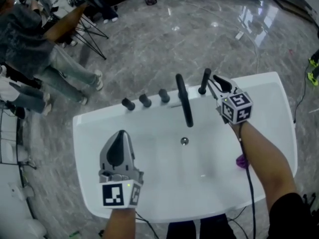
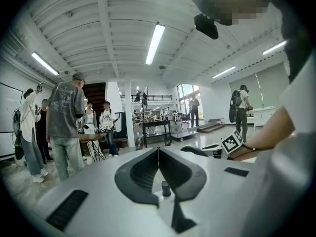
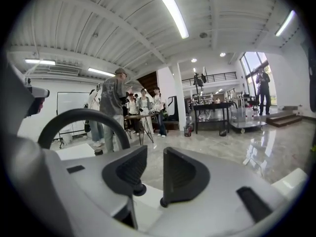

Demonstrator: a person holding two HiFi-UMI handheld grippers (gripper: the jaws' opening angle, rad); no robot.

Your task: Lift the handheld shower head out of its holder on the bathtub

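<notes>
Zero lift so far: the handheld shower head (image 1: 204, 82) stands upright in its holder on the bathtub (image 1: 281, 113) rim at one o'clock, so the grab and the pull are both left to do. Right tongs (image 1: 215, 82) sit just beside it at its three o'clock, jaws partly apart and empty (nothing between the pads). Left tongs (image 1: 121, 134) hang closed and empty over the basin at eight o'clock.

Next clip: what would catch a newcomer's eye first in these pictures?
A white bathtub fills the head view, with black fittings along its far rim: three knobs, a long spout and the handheld shower head. The right gripper, jaws apart and empty, is close beside the handheld shower head. The left gripper, shut, hangs over the bathtub's left side.
</notes>
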